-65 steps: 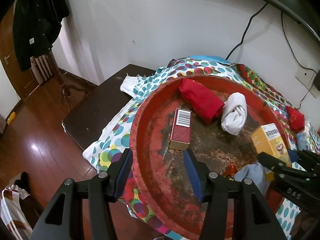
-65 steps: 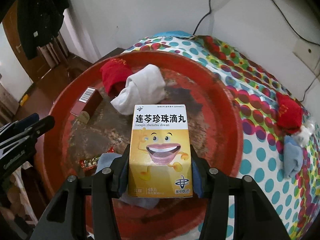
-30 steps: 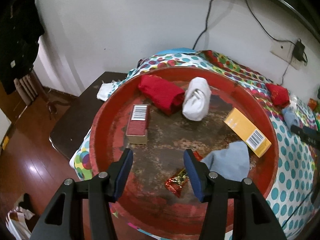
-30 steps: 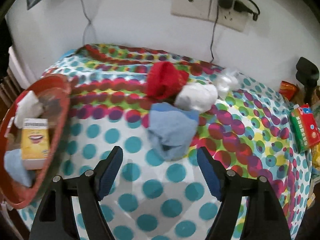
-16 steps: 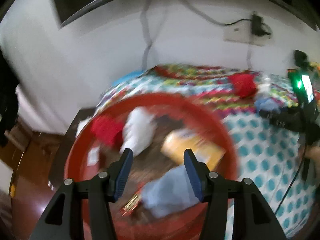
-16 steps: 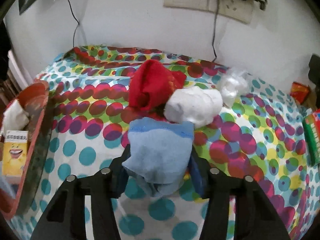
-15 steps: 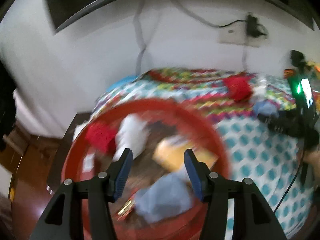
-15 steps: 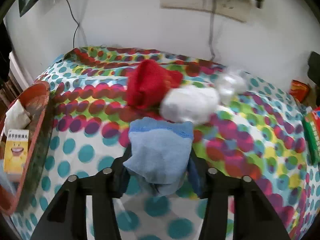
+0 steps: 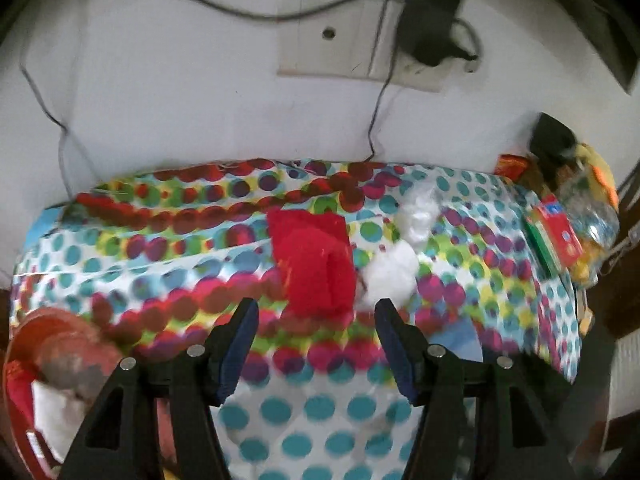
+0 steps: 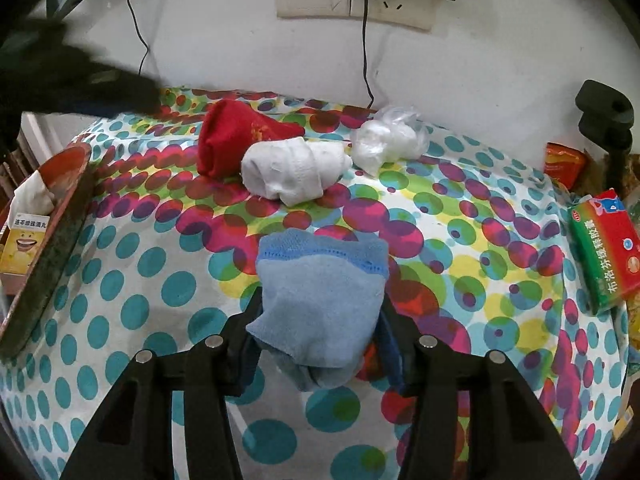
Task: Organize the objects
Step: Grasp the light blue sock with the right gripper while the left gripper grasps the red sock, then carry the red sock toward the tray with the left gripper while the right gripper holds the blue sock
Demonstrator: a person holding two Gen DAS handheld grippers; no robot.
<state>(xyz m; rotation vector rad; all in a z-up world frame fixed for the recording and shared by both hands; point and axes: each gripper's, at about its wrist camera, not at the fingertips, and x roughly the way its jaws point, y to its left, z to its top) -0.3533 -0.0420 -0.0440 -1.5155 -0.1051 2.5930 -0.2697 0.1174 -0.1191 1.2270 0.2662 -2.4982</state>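
Folded light-blue knit sock (image 10: 320, 304) is clamped between the right gripper (image 10: 318, 334) pads, lifted just off the polka-dot tablecloth (image 10: 132, 292), with the round red metal tray (image 10: 52, 216) off at the left edge holding a yellow cartoon-face carton (image 10: 24, 244). Left gripper (image 9: 314, 348) is empty, its jaws having just opened wide; it points at the rolled red sock (image 9: 316, 260), which touches the rolled white sock (image 9: 388, 272). Risks: the grip sits low on soft fabric, so the blue sock could slip out on the way to the tray, and a left grab at the red one may drag the white roll along.
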